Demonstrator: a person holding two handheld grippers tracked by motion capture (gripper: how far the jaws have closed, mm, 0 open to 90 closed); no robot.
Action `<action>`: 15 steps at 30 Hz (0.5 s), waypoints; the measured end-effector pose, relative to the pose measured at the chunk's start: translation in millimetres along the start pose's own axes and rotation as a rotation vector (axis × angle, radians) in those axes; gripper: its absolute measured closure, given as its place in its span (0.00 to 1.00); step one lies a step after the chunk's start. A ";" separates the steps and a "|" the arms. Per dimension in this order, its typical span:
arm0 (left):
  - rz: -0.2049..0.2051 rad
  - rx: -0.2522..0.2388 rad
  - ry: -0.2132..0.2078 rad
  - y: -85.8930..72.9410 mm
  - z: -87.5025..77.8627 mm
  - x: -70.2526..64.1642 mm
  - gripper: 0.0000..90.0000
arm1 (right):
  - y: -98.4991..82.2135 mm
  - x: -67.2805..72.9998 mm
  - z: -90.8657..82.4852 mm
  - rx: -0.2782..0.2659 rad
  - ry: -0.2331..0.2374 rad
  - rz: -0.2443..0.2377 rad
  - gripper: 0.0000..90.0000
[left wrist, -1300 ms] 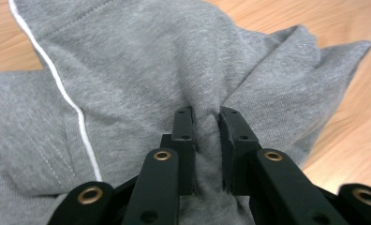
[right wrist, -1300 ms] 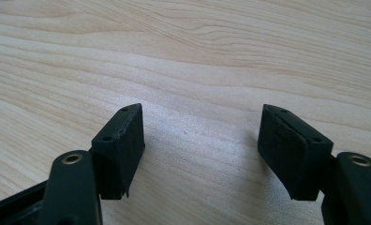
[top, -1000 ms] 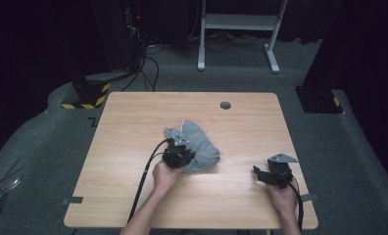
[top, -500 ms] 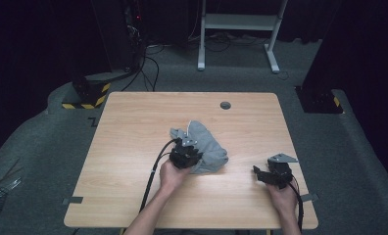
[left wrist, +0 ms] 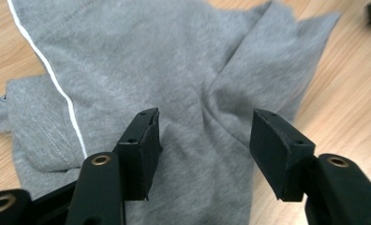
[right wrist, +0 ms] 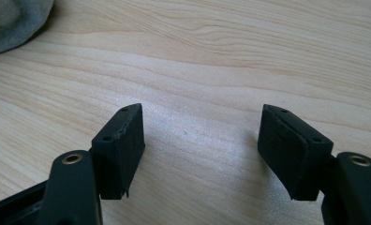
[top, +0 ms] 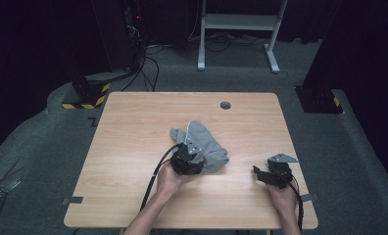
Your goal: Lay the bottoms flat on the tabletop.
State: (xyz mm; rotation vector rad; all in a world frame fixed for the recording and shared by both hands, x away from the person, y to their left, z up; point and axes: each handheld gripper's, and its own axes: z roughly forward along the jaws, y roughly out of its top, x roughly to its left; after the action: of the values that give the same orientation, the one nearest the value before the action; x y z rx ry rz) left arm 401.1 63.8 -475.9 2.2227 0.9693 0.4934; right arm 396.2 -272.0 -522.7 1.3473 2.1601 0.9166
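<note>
Left gripper view looks down on a grey sweatshirt (left wrist: 183, 79), bunched in soft folds with a thin white piping line running along one side. The left hand-held gripper (left wrist: 203, 140) hovers over a raised crease; its jaws have just been opening and now stand apart with cloth beneath them, not pinched. From the high view the garment (top: 204, 144) lies crumpled near the middle of the bench (top: 133, 127), and the right hand-held gripper (top: 258, 174) rests with jaws spread over bare wood well to the side. The fabric looks light, limp and fleecy, so it will likely sag and drag rather than lift whole. A thick fold or the seamed edge seems the surest place to pinch.
</note>
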 end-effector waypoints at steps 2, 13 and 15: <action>-0.003 0.006 0.000 -0.1 2.2 0.0 0.53 | 0.0 0.0 0.0 0.000 0.000 0.000 0.35; -0.002 -0.068 0.016 2.3 -19.9 13.7 0.94 | 0.0 0.0 0.0 0.000 0.000 0.000 0.35; -0.031 -0.105 0.021 5.4 -31.8 21.5 0.94 | 0.0 0.0 0.0 0.000 0.000 0.000 0.35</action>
State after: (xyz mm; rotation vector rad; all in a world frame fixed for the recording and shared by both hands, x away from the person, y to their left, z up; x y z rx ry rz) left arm 400.1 90.4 -447.8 2.1098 0.9643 0.5421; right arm 396.2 -272.0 -522.7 1.3473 2.1601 0.9163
